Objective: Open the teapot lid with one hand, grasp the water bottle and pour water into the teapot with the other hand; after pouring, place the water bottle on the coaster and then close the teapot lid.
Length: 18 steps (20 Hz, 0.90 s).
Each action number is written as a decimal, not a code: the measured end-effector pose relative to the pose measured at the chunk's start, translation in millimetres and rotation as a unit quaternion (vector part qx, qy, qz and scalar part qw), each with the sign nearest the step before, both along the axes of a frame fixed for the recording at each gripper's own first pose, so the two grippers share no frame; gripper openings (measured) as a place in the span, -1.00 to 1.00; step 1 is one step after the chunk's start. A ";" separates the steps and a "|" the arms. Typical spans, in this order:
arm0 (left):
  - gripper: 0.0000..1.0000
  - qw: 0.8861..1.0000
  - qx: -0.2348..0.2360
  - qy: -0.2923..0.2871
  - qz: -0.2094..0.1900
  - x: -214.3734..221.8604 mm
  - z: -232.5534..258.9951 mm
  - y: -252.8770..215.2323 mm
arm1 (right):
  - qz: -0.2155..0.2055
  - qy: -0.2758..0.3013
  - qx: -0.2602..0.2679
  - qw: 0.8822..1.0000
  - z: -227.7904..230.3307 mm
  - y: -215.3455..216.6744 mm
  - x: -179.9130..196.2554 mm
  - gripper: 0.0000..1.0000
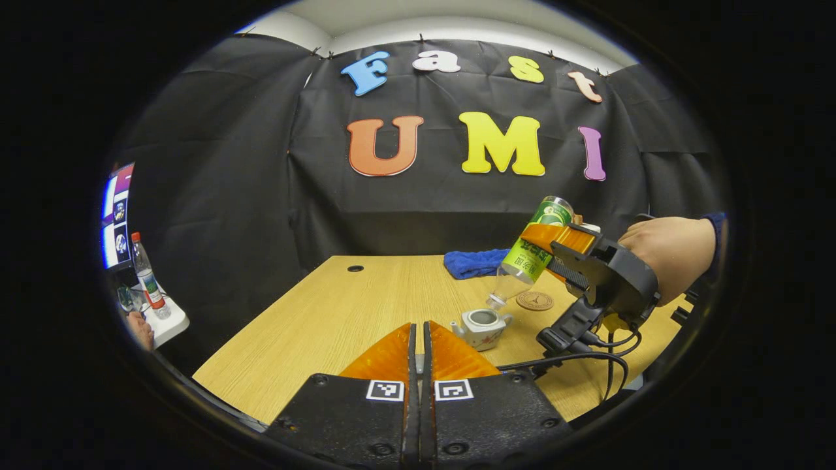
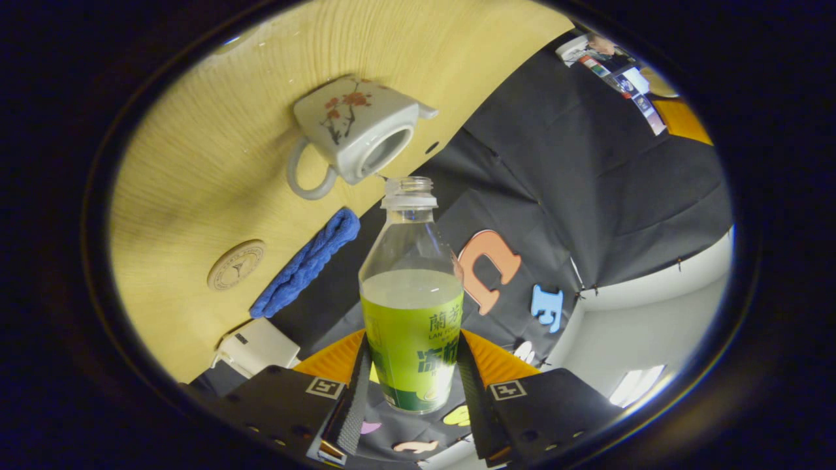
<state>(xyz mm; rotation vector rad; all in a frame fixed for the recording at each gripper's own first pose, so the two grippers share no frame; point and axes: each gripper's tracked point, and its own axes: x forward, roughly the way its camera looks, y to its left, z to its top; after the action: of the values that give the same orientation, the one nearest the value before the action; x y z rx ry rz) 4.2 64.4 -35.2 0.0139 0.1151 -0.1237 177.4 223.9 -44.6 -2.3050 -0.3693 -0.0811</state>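
Right claw [image 2: 410, 391]: clenched on the clear plastic water bottle with a green label [image 2: 410, 307], both fingers pressing on the label band, one on each side. In the left gripper view the right claw [image 1: 560, 251] shows farther off, held by a hand [image 1: 673, 261], with the water bottle [image 1: 532, 254] tilted steeply, its uncapped mouth pointing down toward the small white ceramic teapot with a red blossom pattern [image 1: 482, 326]. The bottle mouth is just above the teapot's open top, slightly to its right; no contact is visible.

Left claw [image 1: 419, 352]: fingers pressed together, so it reads as clenched. Whether anything is pinched between the fingers cannot be told.

Teapot [image 2: 356, 134]: stands upright on the light wooden table [image 1: 313, 320], lid off, opening exposed. In the right gripper view the bottle mouth sits just beside the opening's rim.

Round brown coaster [image 1: 535, 300]: lies flat on the table, behind and to the right of the teapot, bare. It also shows in the right gripper view [image 2: 236, 264].

Folded blue cloth [image 1: 475, 262]: lies near the table's far edge, beyond the coaster.

The liquid in the bottle reaches about to the upper edge of the label.
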 end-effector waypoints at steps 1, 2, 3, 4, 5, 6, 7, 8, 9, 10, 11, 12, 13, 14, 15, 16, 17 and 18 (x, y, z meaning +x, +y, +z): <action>-0.94 1.000 0.000 0.001 0.001 0.7 -1.4 0.2 | 0.002 -0.001 0.000 1.000 -0.9 -0.8 0.2 0.31; -0.94 1.000 0.000 0.001 0.003 0.4 -1.1 1.2 | 0.002 -0.001 -0.001 1.000 -0.6 -0.6 0.4 0.30; -0.94 1.000 0.000 0.001 0.004 0.7 -1.5 1.8 | 0.003 -0.002 0.003 1.000 0.6 0.2 -0.7 0.31; -0.94 1.000 -0.001 -0.001 0.006 0.8 -0.1 2.8 | 0.006 -0.001 0.019 1.000 0.5 -1.4 -1.4 0.31; -0.94 1.000 -0.003 -0.002 0.005 0.0 0.5 3.4 | 0.005 0.002 0.049 0.999 -1.5 -6.3 2.6 0.35; -0.93 1.000 -0.006 -0.005 -0.001 -0.9 3.1 0.6 | 0.005 0.007 0.086 0.996 -4.9 -12.9 6.1 0.25; -0.94 1.000 -0.008 -0.012 -0.005 -1.4 6.5 -0.3 | 0.001 0.020 0.129 0.991 -10.8 -21.5 9.2 0.30; -0.94 1.000 -0.009 -0.017 -0.002 -0.3 9.0 1.8 | -0.005 0.038 0.163 0.986 -18.7 -28.6 10.3 0.38; -0.94 1.000 -0.011 -0.018 0.001 0.2 7.9 3.2 | -0.008 0.052 0.201 0.978 -26.3 -31.5 10.6 0.39; -0.94 1.000 -0.013 -0.020 0.000 0.2 8.9 2.1 | -0.003 0.068 0.239 0.969 -31.9 -33.6 9.7 0.39; -0.94 1.000 -0.013 -0.022 -0.004 0.2 8.7 -0.4 | 0.000 0.089 0.290 0.953 -37.7 -37.2 9.2 0.32; -0.93 1.000 -0.013 -0.024 -0.010 0.8 8.8 -3.5 | -0.004 0.110 0.348 0.931 -43.7 -45.2 10.5 0.41; -0.94 0.999 -0.014 -0.028 -0.018 2.3 8.1 -6.7 | -0.017 0.131 0.405 0.904 -49.3 -56.3 16.1 0.41; -0.94 0.999 -0.016 -0.026 -0.021 5.3 5.7 -7.2 | -0.024 0.157 0.462 0.873 -57.2 -62.4 16.4 0.42; -0.94 1.000 -0.015 -0.017 -0.017 7.0 -1.1 -6.5 | -0.031 0.175 0.513 0.840 -62.1 -62.7 14.0 0.33; -0.94 1.000 -0.010 -0.012 -0.011 9.0 -5.2 -3.9 | -0.035 0.191 0.556 0.808 -65.4 -65.6 10.5 0.42; -0.94 1.000 -0.006 -0.010 -0.008 9.6 -6.9 -3.4 | -0.040 0.206 0.591 0.779 -70.1 -68.5 7.8 0.41; -0.94 1.000 -0.004 -0.010 -0.012 10.3 -8.0 -6.7 | -0.044 0.225 0.618 0.752 -76.4 -69.5 5.1 0.34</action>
<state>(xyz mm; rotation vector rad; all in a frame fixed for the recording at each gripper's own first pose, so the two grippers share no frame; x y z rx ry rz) 14.6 57.7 -43.2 0.0088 0.0940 -0.1485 182.5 154.3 -120.9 -0.9447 0.0798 0.1526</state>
